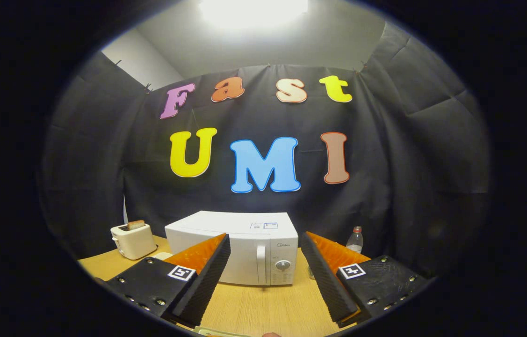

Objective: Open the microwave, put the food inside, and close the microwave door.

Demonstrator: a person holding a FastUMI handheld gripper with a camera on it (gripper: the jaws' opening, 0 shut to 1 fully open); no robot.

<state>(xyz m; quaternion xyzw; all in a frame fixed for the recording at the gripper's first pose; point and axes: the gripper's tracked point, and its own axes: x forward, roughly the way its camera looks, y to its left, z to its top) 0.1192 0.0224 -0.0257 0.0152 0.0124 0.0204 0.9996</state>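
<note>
The gripper (265,276) stands with its two fingers spread wide and nothing held between them; bare wooden table (263,306) shows in the gap. Each finger carries a ridged pad on its inner face and a small square marker on its upper block. The fingers point toward a white microwave (240,248), which sits on the table just beyond their tips, so that its front fills most of the gap between them. The microwave's door is shut; its upright handle (260,264) runs down the right part of the door, and a round dial (283,265) sits on the control panel to the right of the handle, with a row of small markings below it. A label lies on the microwave's top. To the left of the microwave, apart from it and near the table's far left edge, stands a cream-coloured toaster (133,240) with a slice of toast (135,224) sticking up out of its slot. To the right of the microwave, behind the right finger, a clear plastic bottle (355,240) with a red cap stands upright near the black cloth wall. A bright ceiling light (254,10) shines above the cloth.
</note>
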